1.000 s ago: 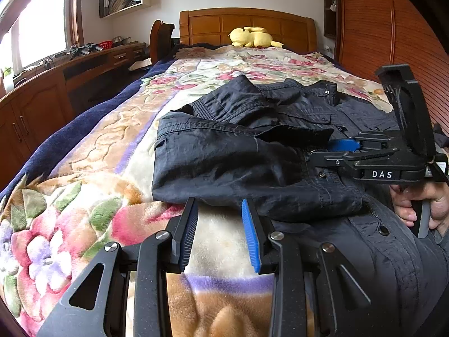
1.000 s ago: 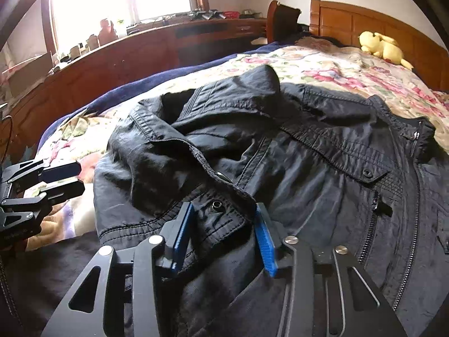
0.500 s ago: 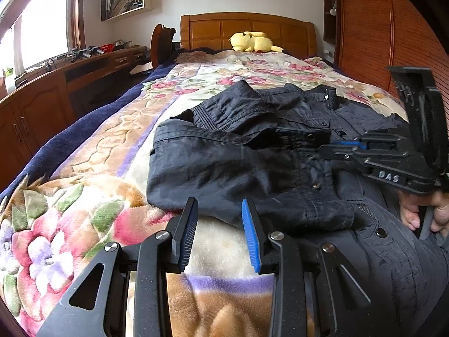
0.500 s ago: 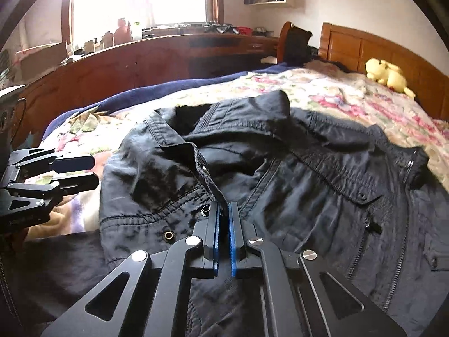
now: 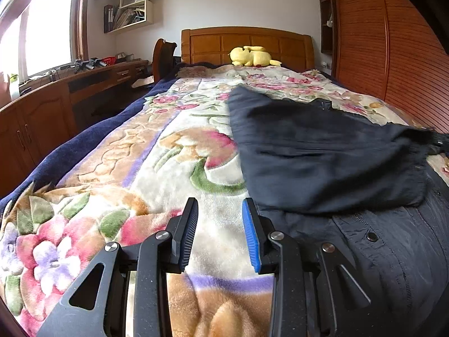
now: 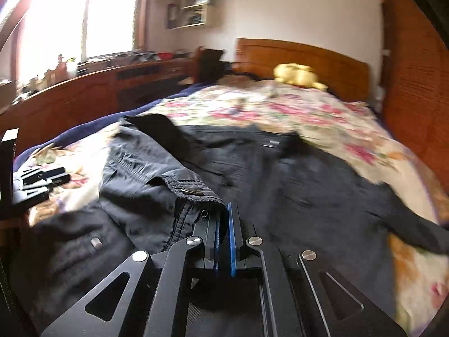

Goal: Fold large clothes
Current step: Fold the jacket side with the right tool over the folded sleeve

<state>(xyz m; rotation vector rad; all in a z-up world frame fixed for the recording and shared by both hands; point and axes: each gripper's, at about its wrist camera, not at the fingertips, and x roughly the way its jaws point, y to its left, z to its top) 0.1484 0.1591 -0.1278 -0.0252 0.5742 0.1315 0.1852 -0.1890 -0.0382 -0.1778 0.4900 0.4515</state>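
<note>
Bed (image 5: pixel 174 151) under a floral blanket, running lengthwise away from both cameras toward the wooden headboard (image 5: pixel 247 43), with a yellow plush toy (image 5: pixel 251 56) at the far end. Dark jacket (image 5: pixel 322 151) spread across the near right part of the bed, long axis roughly along the bed, one panel lifted and blurred. Cuff or hem corner with a snap button (image 6: pixel 193 191) pinched in the right tool (image 6: pixel 223 241), blue pads closed hard on the cloth; cloth trailing away to the left and ahead of that tool. Left tool (image 5: pixel 219 236) partly open with nothing between its fingers, over bare blanket, jacket edge just beside its right finger. Probable step: carrying the held corner across the jacket toward the right. Right hand clearly the nearer to the fold; left tool placed to pin the near edge if needed.
</note>
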